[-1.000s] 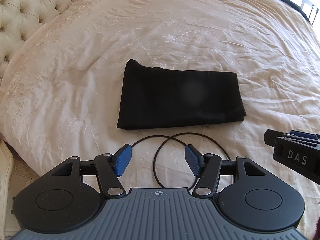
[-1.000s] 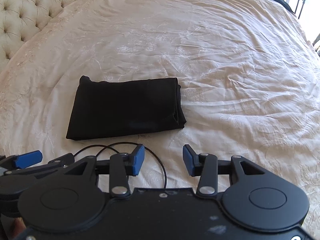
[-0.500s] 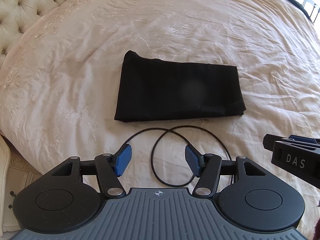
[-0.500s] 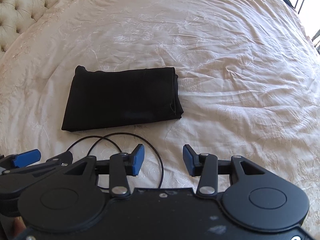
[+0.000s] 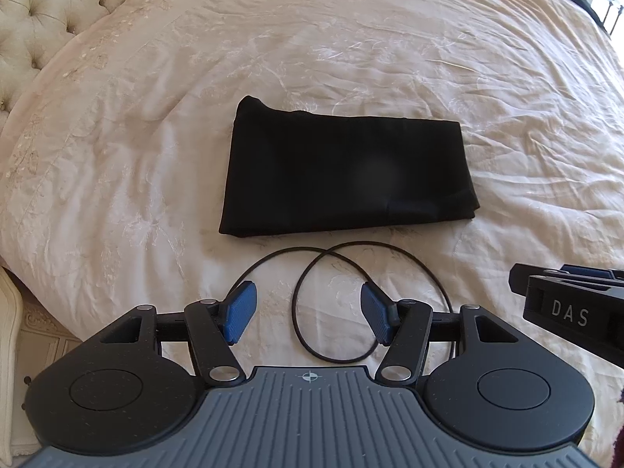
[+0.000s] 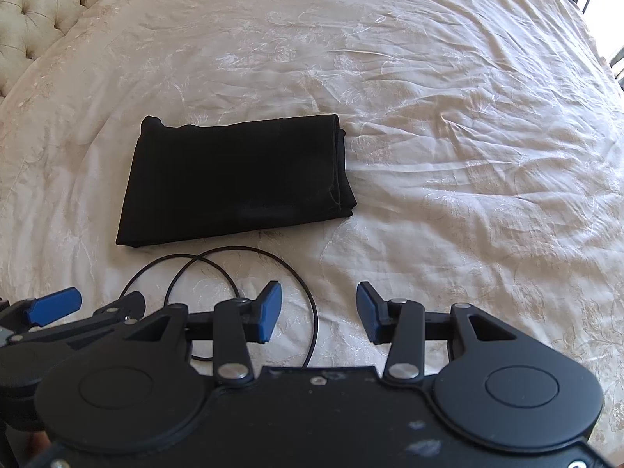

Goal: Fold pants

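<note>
The black pants [image 5: 347,175] lie folded into a flat rectangle on the cream bedspread [image 5: 351,58]; they also show in the right wrist view [image 6: 234,179]. My left gripper [image 5: 308,312] is open and empty, held back from the pants' near edge. My right gripper [image 6: 319,312] is open and empty, near and to the right of the pants. The right gripper's side shows at the right edge of the left wrist view [image 5: 565,312]; the left gripper's blue fingertip shows in the right wrist view [image 6: 54,304].
A thin black cable [image 5: 351,304] lies in loops on the bedspread between the grippers and the pants, also in the right wrist view [image 6: 218,273]. A tufted cream headboard [image 5: 46,7] stands at the left. The bed's near left edge [image 5: 15,280] drops off.
Both grippers have drawn back and tilted down a little, so the pants sit slightly higher in both views. The pants and the cable have not moved.
</note>
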Motion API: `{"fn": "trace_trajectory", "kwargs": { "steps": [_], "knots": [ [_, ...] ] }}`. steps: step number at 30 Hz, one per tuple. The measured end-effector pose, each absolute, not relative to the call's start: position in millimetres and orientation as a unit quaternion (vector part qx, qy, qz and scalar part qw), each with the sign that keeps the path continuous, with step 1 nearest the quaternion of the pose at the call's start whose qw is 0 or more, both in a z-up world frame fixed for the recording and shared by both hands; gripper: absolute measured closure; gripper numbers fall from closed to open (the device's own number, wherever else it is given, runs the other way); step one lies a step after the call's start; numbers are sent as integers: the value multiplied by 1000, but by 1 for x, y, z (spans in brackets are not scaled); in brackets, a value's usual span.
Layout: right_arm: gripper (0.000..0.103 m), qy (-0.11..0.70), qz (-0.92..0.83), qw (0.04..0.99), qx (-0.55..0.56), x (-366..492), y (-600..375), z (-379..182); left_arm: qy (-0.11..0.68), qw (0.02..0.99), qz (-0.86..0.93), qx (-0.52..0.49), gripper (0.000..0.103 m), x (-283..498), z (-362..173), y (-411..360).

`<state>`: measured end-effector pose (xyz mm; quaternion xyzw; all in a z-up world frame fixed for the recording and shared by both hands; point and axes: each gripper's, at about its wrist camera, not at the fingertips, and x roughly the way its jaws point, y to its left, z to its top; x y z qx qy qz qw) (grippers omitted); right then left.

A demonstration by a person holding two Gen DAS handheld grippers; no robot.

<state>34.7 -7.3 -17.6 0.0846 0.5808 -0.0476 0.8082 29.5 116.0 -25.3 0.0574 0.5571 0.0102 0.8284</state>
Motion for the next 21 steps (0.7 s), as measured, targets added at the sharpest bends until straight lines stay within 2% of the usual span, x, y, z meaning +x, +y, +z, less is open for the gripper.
{"fn": "trace_trajectory", "kwargs": {
  "steps": [21],
  "knots": [
    [57,579,-54,809,81,44,1,-18,548,834,18,63,46,34,-23,117]
  ]
}}
